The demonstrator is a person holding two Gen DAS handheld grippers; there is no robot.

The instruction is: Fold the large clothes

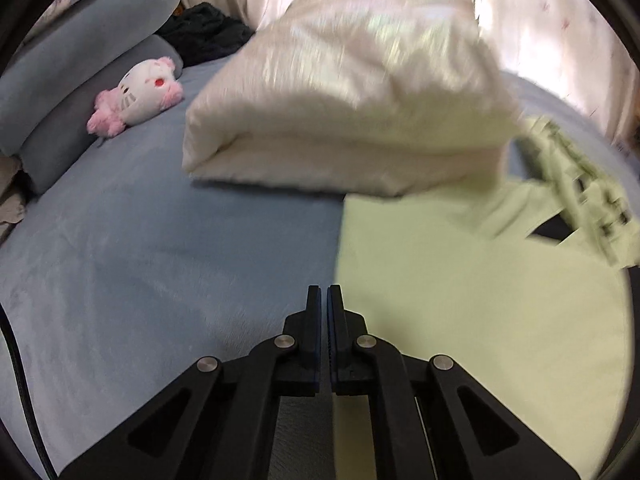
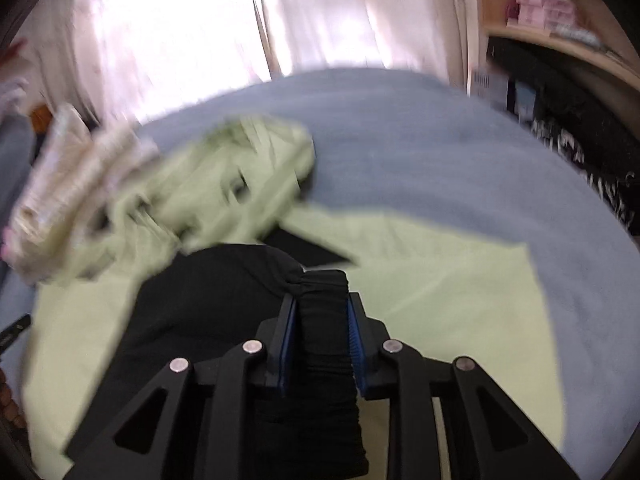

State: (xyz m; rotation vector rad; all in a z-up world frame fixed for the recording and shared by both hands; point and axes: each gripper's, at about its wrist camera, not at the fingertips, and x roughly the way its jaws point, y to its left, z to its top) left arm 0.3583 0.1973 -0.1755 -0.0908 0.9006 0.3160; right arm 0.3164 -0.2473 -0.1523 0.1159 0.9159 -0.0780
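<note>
A bed covered by a blue-grey blanket (image 1: 132, 240) is taken as the landmark for all positions. A pale green garment (image 1: 460, 300) is spread flat on the blanket, its straight edge running up from the tips of the left gripper (image 1: 324, 294). The jaws of the left gripper are pressed together with no gap visible; whether the edge of the green garment is caught between them cannot be told from the left wrist view. Farther up the bed from this gripper, a folded cream-white quilt (image 1: 344, 92) is seen partly resting on the blanket and overlapping the far edge of the green garment. Toward the head of the bed, a pink-and-white plush toy (image 1: 136, 96) lies on the blanket against stacked grey pillows (image 1: 72, 56), with a dark heap of fabric (image 1: 204, 32) behind them. Light curtains (image 1: 552, 28) hang beyond the far side of the bed. In the right wrist view, the right gripper (image 2: 320, 300) is clamped on a bunched black elastic band, the edge of a black garment (image 2: 208, 300) that lies on top of the green garment; the blue pads (image 2: 354, 336) are pressed against both sides of the band. A crumpled part of the green garment is raised and motion-blurred farther up the bed. A wooden shelf (image 2: 560, 40) bearing small boxes is visible beyond the bed's far corner.
</note>
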